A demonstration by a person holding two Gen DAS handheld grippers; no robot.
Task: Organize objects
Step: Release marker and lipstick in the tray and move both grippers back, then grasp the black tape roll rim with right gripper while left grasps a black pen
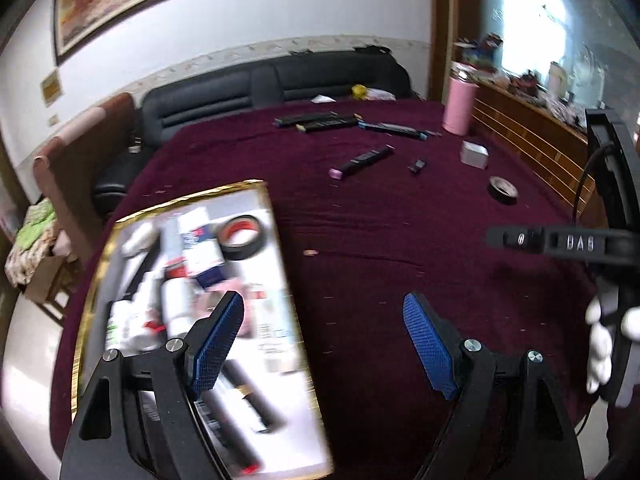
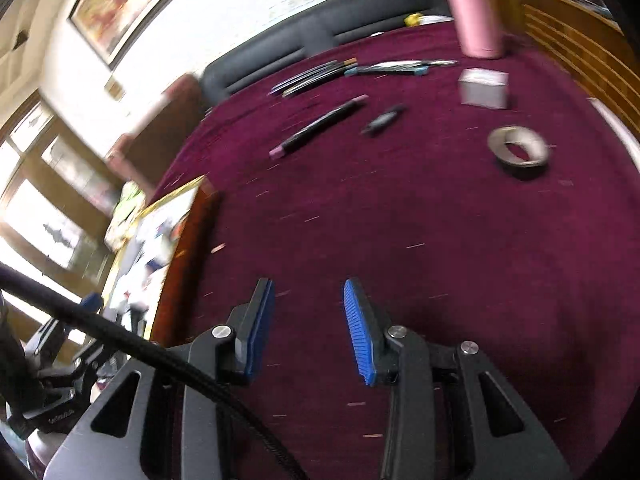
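Note:
A gold-rimmed white tray (image 1: 276, 248) lies on the maroon tablecloth at the left, holding several bottles, boxes, markers and a black tape roll (image 1: 241, 237). My left gripper (image 1: 324, 338) is open and empty, its left finger over the tray's right part. My right gripper (image 2: 309, 330) is open and empty above bare cloth, right of the tray (image 2: 188, 200). Loose on the cloth farther off are a pink-capped marker (image 1: 362, 162) (image 2: 320, 126), a small dark cap (image 1: 416, 166) (image 2: 384, 119), a grey tape roll (image 1: 503, 189) (image 2: 520, 152), a small white box (image 1: 474, 155) (image 2: 483, 88) and several markers (image 1: 316, 121) (image 2: 316, 76).
A pink tumbler (image 1: 460, 108) (image 2: 476, 20) stands at the table's far right. A black sofa (image 1: 272, 84) runs behind the table. A wooden sideboard (image 1: 532, 136) stands to the right. The right gripper's body (image 1: 560, 244) and a white-gloved hand (image 1: 604, 344) show in the left wrist view.

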